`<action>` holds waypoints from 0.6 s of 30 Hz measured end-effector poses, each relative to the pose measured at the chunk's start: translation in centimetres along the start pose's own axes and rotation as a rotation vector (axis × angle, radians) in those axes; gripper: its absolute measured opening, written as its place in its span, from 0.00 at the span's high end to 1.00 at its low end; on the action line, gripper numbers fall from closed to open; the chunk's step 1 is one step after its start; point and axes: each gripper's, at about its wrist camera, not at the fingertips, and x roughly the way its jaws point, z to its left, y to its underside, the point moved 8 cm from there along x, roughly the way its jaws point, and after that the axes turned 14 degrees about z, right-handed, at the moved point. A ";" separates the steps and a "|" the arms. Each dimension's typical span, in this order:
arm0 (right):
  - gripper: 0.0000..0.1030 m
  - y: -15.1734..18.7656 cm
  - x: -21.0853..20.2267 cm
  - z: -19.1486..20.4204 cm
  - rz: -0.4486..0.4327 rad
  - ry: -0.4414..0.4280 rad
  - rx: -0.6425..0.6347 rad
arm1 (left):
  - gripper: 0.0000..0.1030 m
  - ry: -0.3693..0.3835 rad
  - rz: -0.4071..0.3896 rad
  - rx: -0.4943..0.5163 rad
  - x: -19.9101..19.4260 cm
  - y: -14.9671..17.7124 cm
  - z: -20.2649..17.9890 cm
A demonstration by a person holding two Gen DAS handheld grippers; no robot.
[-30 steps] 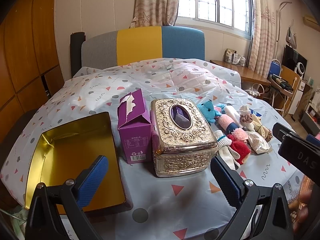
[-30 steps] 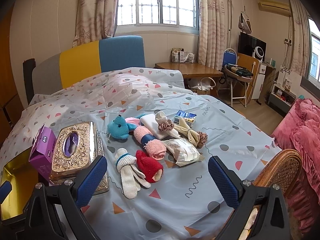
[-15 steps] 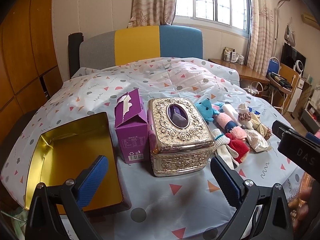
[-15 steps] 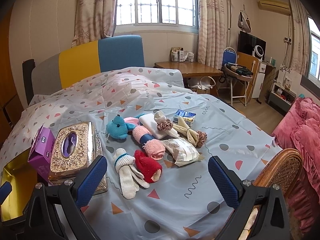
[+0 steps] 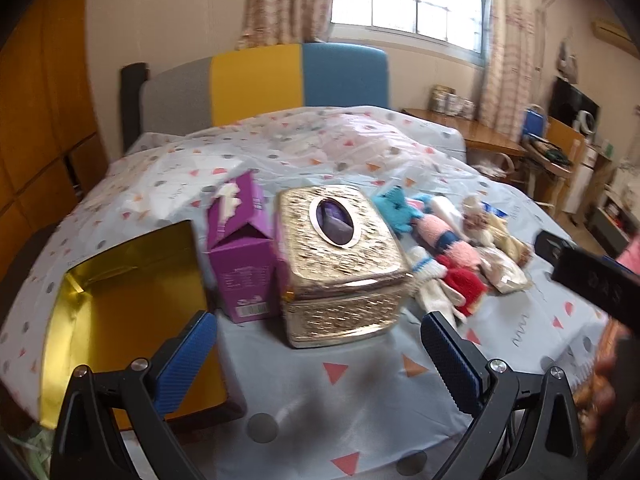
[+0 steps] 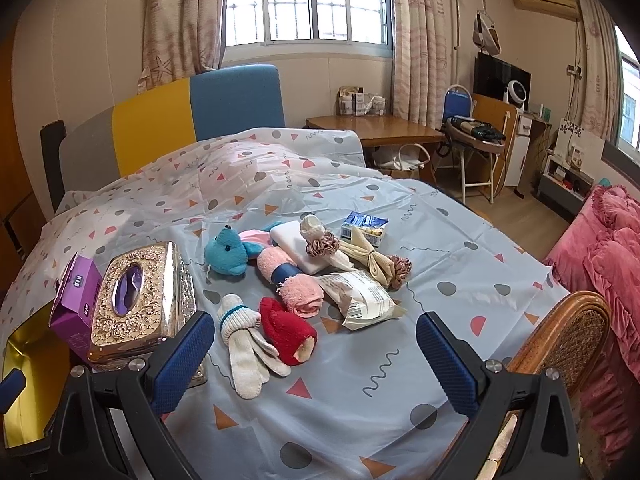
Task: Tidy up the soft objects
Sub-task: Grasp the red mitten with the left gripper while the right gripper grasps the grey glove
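Note:
A pile of soft things lies on the patterned cloth: a blue plush bear (image 6: 226,251), a pink rolled towel (image 6: 294,282), a red knit piece (image 6: 287,335), white socks (image 6: 243,354) and scrunchies (image 6: 326,245). An open gold tin (image 5: 120,312) sits at the left, empty. My left gripper (image 5: 318,354) is open, low in front of the ornate gold tissue box (image 5: 342,260). My right gripper (image 6: 312,356) is open just short of the socks and red piece. The pile shows in the left wrist view too, with the red piece (image 5: 464,284) nearest.
A purple carton (image 5: 244,252) stands between the tin and the tissue box. A plastic packet (image 6: 362,300) and a small blue box (image 6: 365,227) lie among the soft things. A wicker chair back (image 6: 568,336) rises at the table's right edge.
The left wrist view has swung slightly, now blurred, and the tissue box sits more central. The right gripper has crept a little nearer the pile. Both stay open.

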 end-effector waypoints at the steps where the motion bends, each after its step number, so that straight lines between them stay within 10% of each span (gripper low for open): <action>1: 0.00 -0.3 0.4 -0.4 0.008 -0.005 0.002 | 0.00 0.035 0.012 0.019 0.3 0.1 -0.4; 10: 0.00 -3.5 5.3 -6.6 0.099 0.023 0.103 | 0.01 0.192 0.173 0.142 3.9 1.4 -4.6; 18: 0.00 -3.8 8.5 -10.0 0.156 -0.137 0.285 | 0.38 0.275 0.222 0.270 4.7 0.4 -10.3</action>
